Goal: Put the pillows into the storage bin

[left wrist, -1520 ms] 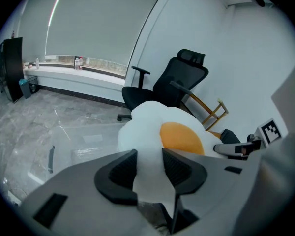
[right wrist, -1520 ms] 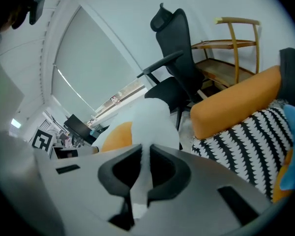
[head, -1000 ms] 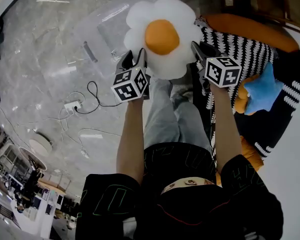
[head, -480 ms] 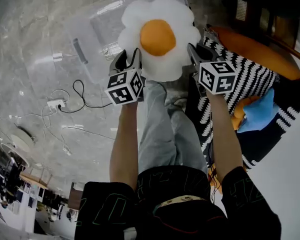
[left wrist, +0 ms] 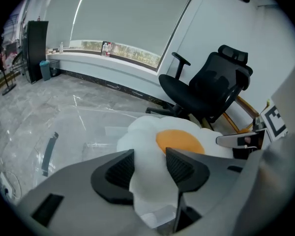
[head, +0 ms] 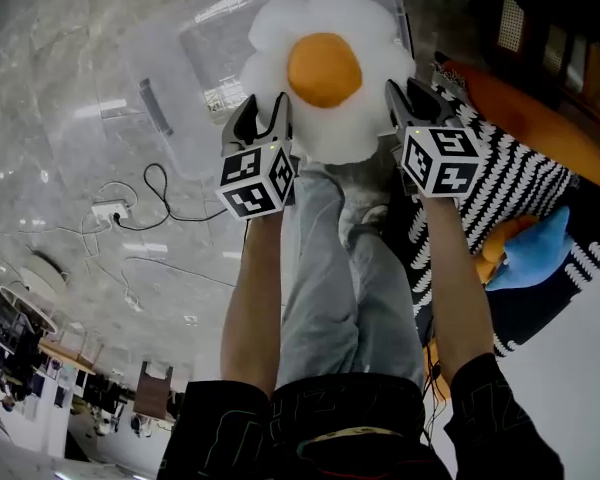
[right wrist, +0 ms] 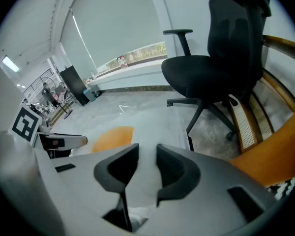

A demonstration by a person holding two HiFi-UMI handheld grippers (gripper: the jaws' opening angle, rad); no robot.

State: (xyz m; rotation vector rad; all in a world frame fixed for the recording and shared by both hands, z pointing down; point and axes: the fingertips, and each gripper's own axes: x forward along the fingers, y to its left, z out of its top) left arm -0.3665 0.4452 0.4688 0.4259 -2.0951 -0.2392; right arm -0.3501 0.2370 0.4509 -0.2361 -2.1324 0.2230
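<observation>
Far left: grey marble floor (head: 60, 118), white power strip (head: 115, 210) with a looped black cable.

Next over: clear storage bin (head: 180, 88) standing on the floor, open top, dark handle on the side wall.

Left tool (head: 267, 108): clamps the left white petal of the flower pillow (head: 325, 68). Medium gap, jaws just been opening. Petal fills the gap and touches both pads (left wrist: 120, 168).

Flower pillow: white petals, orange centre up. Hangs between the two tools, over the bin's open top at its near edge. Can't tell whether it touches the bin. Grey trouser legs (head: 330, 268) directly under it.

Right tool (head: 405, 93): pinches the pillow's right white edge. Narrow gap, jaws just been opening. White fabric sits between the pads (right wrist: 169, 168) and meets both.

Right of that: black-and-white striped cushion (head: 510, 178), orange cushion (head: 540, 118) along its far side. Blue star pillow (head: 535, 263) lies on the striped cushion, well apart from the bin.

Seen from both tool views: black office chair (right wrist: 221, 58) beyond the bin.
</observation>
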